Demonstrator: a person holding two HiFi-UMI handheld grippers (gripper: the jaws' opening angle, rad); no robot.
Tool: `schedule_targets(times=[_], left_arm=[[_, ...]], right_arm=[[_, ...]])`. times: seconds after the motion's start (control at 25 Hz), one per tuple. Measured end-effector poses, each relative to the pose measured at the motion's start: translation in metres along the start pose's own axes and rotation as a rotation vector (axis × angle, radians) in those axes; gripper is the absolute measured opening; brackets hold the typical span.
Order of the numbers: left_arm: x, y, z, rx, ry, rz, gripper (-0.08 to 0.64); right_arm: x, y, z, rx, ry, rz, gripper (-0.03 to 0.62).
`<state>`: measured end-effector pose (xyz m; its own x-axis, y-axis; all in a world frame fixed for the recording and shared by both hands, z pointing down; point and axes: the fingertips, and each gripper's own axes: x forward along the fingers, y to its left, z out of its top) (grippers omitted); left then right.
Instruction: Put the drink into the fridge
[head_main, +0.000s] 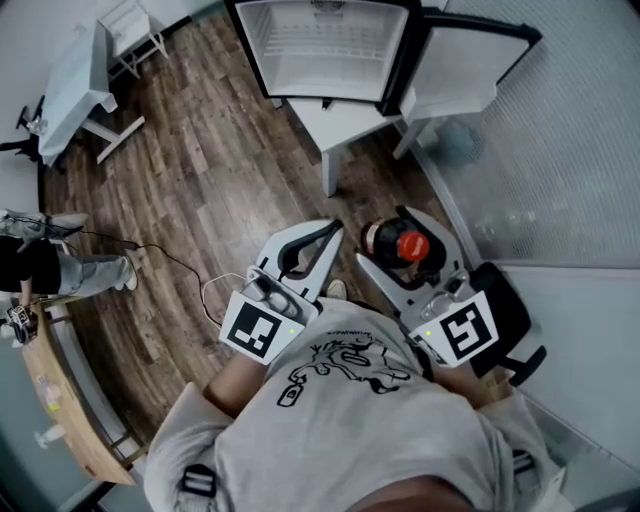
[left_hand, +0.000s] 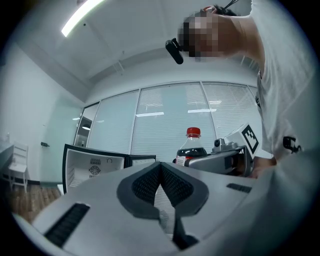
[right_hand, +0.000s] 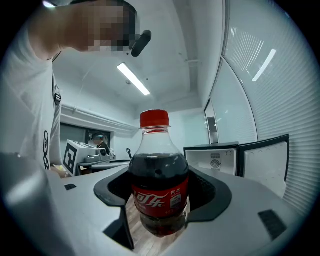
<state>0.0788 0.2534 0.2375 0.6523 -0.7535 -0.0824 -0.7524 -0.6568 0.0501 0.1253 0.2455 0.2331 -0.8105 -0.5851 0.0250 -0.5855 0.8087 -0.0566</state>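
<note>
A cola bottle (head_main: 398, 244) with a red cap and red label stands upright between the jaws of my right gripper (head_main: 395, 238), which is shut on it. The right gripper view shows the pads (right_hand: 210, 192) pressing the bottle's (right_hand: 158, 167) lower body on both sides, above wooden floor. My left gripper (head_main: 325, 238) is held beside it, shut, with nothing between its jaws. Its fingertips (left_hand: 161, 167) meet in the left gripper view, where the bottle (left_hand: 191, 147) shows to the right. The small fridge (head_main: 320, 50) stands ahead with its door (head_main: 470, 60) swung open to the right and its inside white.
The fridge sits on a low white table (head_main: 345, 125). A glass wall with blinds (head_main: 560, 150) runs along the right. A white folding table (head_main: 75, 85) and chair (head_main: 130, 30) stand at the back left. A person (head_main: 50, 265), a wooden counter (head_main: 60, 400) and a floor cable (head_main: 190, 275) are at left.
</note>
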Motion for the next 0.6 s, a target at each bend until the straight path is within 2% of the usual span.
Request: schedule_targets(times=[0.6], left_arm=[[0.018, 0.029, -0.003, -0.006, -0.011, -0.009, 0.002]], right_arm=[[0.023, -0.023, 0.002, -0.008, -0.01, -0.027, 0.327]])
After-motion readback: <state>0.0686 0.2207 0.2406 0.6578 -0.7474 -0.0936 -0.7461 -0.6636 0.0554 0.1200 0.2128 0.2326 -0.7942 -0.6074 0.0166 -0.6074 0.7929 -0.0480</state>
